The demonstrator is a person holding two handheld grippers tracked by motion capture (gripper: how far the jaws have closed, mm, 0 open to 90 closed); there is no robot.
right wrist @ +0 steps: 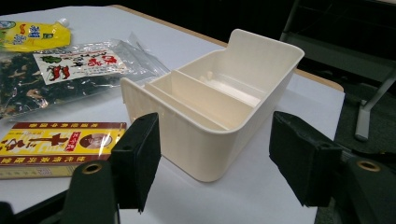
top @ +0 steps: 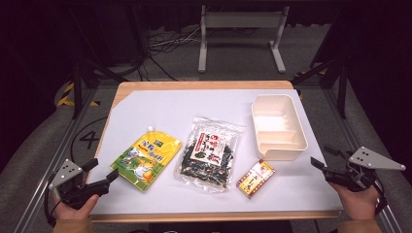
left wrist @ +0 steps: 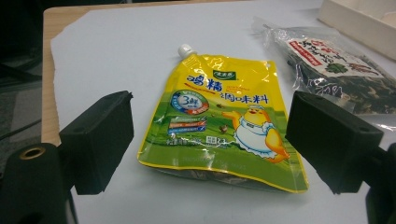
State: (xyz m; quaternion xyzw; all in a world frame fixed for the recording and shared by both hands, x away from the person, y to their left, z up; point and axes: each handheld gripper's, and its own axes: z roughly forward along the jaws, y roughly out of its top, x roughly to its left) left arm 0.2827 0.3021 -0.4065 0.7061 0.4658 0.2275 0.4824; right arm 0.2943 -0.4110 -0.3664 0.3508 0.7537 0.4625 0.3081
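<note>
A yellow spouted pouch (top: 145, 158) (left wrist: 224, 121) lies flat on the white sheet, left of centre. Beside it sits a clear bag of dark dried food (top: 210, 153) (left wrist: 336, 74) (right wrist: 56, 74). A small yellow and red box (top: 255, 178) (right wrist: 56, 147) lies near the front. A cream divided bin (top: 278, 126) (right wrist: 215, 116) stands at the right. My left gripper (top: 104, 177) (left wrist: 210, 144) is open at the front left corner, facing the pouch. At the table's right edge my right gripper (top: 323, 165) (right wrist: 215, 163) is open and faces the bin.
The white sheet (top: 160, 111) covers a wooden table (top: 194, 85). Beyond the table stand a grey metal frame (top: 240, 34) and cables on the floor. Aluminium rails (top: 58, 155) run along both sides of the table.
</note>
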